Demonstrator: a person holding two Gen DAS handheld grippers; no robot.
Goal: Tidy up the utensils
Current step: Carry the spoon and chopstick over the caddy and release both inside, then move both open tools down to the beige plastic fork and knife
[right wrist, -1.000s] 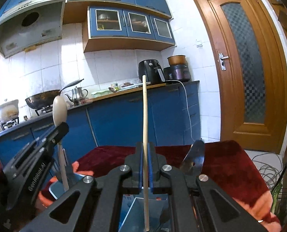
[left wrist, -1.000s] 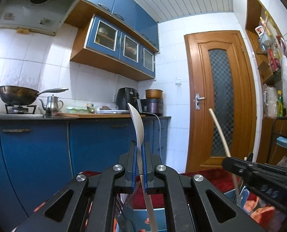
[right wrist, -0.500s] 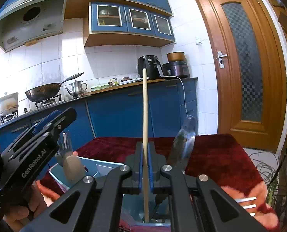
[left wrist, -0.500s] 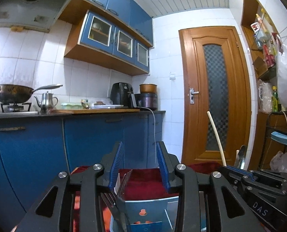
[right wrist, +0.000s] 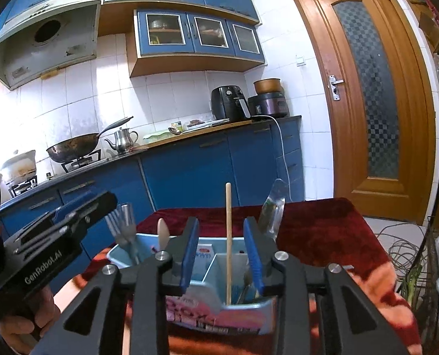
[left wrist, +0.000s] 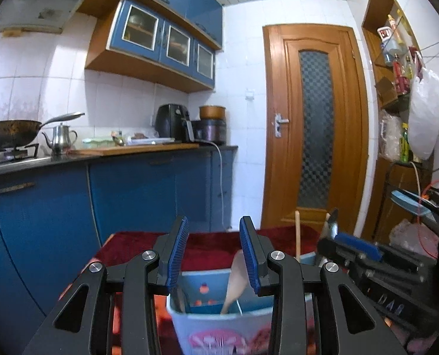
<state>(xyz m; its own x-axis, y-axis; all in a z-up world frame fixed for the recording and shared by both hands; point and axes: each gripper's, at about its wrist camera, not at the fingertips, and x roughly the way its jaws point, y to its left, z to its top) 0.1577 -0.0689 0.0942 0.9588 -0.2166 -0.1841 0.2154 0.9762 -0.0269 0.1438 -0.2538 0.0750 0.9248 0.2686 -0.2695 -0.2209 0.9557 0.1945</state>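
Inside the blue caddy (right wrist: 207,261) stand chopstick (right wrist: 228,236) and spoon (left wrist: 234,281), both grippers' fingers parted.

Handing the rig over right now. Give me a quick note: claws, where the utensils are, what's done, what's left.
Left claw: open, empty, above the blue utensil holder.
Right claw: open, empty; the chopstick stands free between its fingers in the holder's near compartment.
In the holder: wooden spoon leaning inside, forks on its left side, a metal spatula-like blade on its right side. The holder sits on the red cloth.
Done: spoon and chopstick are in, both let go.
Left: no loose utensils show in either view; check the table outside the frame before closing out.
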